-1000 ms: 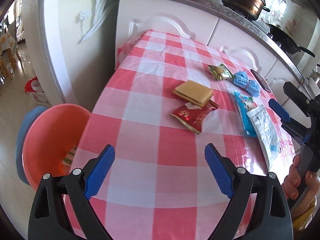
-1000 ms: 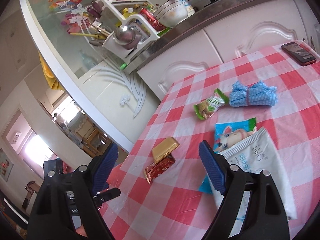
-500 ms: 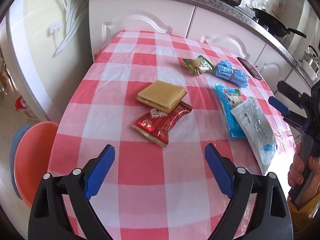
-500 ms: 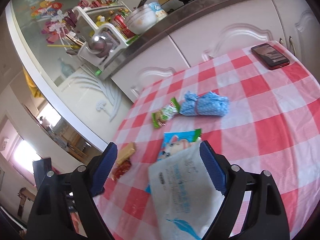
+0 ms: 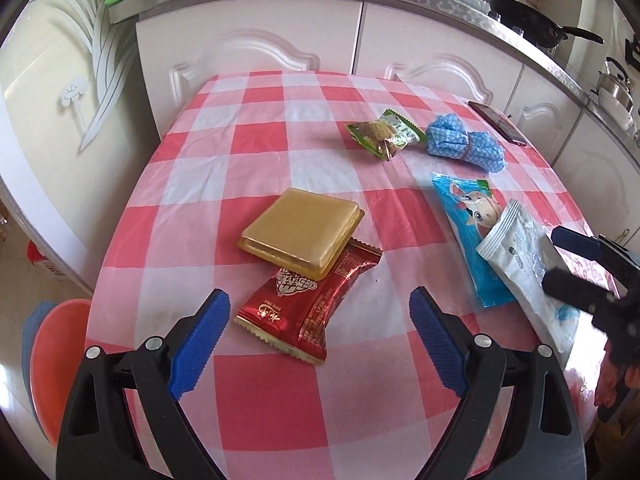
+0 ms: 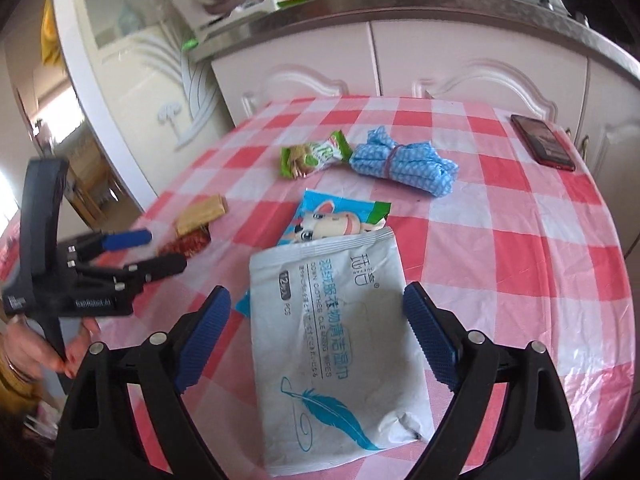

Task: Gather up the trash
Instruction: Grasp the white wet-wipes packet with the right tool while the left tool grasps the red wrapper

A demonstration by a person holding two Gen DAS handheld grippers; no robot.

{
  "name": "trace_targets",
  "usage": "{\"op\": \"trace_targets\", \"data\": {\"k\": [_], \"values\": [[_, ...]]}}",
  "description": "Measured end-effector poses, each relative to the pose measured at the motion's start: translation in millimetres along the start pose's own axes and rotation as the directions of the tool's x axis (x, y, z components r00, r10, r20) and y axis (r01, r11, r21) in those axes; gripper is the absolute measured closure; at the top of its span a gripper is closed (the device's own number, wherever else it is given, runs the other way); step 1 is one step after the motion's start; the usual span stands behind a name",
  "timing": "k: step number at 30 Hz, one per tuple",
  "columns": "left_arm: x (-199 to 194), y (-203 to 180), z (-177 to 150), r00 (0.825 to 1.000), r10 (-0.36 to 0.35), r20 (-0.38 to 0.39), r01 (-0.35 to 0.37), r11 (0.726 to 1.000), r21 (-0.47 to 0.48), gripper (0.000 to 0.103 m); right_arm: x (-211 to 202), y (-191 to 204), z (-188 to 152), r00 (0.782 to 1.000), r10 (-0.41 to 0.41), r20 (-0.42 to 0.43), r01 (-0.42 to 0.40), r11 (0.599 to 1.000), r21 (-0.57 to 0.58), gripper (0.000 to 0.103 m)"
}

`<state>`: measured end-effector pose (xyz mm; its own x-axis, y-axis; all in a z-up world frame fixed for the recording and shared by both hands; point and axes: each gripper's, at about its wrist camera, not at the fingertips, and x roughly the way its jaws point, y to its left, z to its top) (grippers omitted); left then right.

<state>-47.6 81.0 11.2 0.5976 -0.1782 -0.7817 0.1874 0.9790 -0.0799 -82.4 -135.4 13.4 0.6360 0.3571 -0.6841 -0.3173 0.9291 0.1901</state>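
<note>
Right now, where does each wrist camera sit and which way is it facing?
Left wrist: on the left gripper, angled down at the red wrapper; open jaws in view.
Right wrist: on the right gripper, angled down at the white wipes pack, between open jaws just widened.
Shared: checked table, green snack, each other's gripper.

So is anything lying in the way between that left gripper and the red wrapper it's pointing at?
Nothing visible does. The left gripper is open with only bare tablecloth before the red wrapper. One catch: a tan tray rests on the wrapper's far end, so that end is covered.
</note>
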Motion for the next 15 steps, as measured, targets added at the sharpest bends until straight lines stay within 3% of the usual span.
{"op": "trace_targets", "data": {"k": [5, 10, 15], "values": [[8, 0, -1, 1.0, 0.01, -0.012, -0.01, 1.0, 0.001, 0.013, 9, 9, -6, 0.998, -0.045, -0.04, 0.042, 0.997, -0.071, 0.012], [11, -3, -2, 1.0, 0.016, -0.006, -0.016, 1.0, 0.014, 0.013, 19, 6, -10, 0.996, -0.027, -0.089, 0.021, 0.997, -0.068, 0.012], [13, -8, -2, 0.999, 0.032, 0.001, -0.032, 0.999, 0.023, 0.026, 15, 6, -11, 0.996, 0.007, -0.092, -0.014, 0.997, -0.077, 0.011]]}}
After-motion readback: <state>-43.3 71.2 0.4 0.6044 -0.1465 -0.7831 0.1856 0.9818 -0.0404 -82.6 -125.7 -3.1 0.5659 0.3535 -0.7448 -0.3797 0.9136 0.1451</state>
